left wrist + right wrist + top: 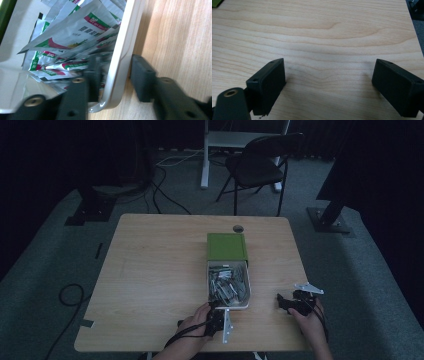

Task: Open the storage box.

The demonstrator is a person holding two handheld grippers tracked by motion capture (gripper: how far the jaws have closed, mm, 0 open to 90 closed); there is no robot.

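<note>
While the white tray lay near the table's middle, its long axis ran from the person's edge toward the far edge, where its green lid lay against its far end. Silver sachets with green and red print filled it in a loose heap. The left gripper straddled the near wall, pads slightly apart from it. The right gripper hung released over bare wood.

The high view is dim and underexposed, its surroundings sunk in near-black. Both gripper views are far brighter. The close black jaws are soft, out of focus, and cast faint shadows on the desk. The foil sachets show slight motion blur.
</note>
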